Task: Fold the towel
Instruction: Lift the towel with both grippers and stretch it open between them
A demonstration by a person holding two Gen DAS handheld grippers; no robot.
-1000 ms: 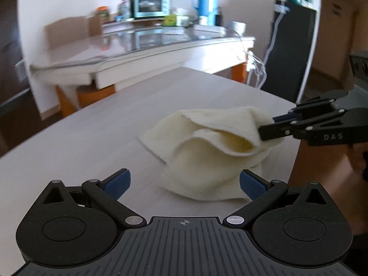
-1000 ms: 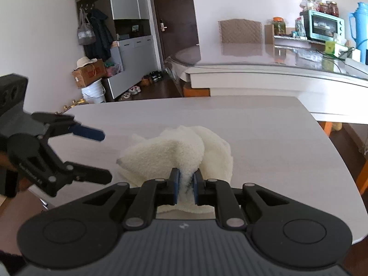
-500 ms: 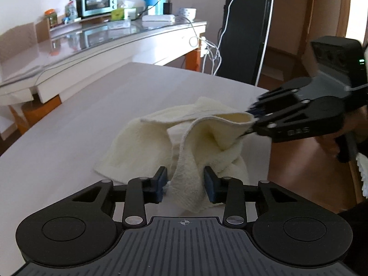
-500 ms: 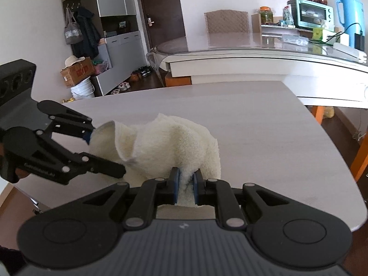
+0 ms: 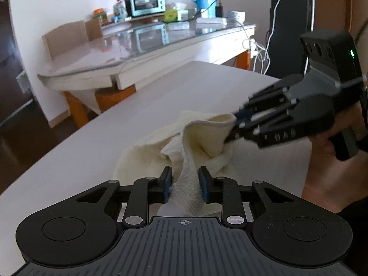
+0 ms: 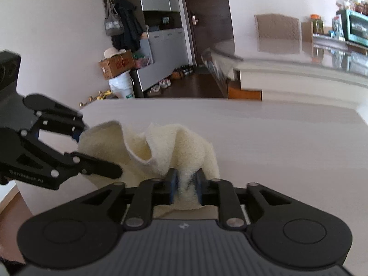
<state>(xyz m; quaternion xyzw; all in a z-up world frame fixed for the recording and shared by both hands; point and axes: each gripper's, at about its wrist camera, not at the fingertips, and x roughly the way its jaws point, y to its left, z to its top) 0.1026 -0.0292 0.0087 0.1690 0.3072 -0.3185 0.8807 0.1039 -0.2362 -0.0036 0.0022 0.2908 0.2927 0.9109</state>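
We are holding a cream towel (image 5: 184,151) bunched on the near part of the white table (image 5: 96,142). Our left gripper (image 5: 185,186) has just been closing, and its pads are now pinching a ridge of the cloth. Our right gripper (image 6: 185,186) has just been easing wider, yet its pads are still touching a fold of towel between them.

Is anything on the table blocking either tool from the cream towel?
Nothing visible does. The crumpled cream terry towel already sits between the pads of the left tool and the right tool, and the pale table around it shows no other objects.
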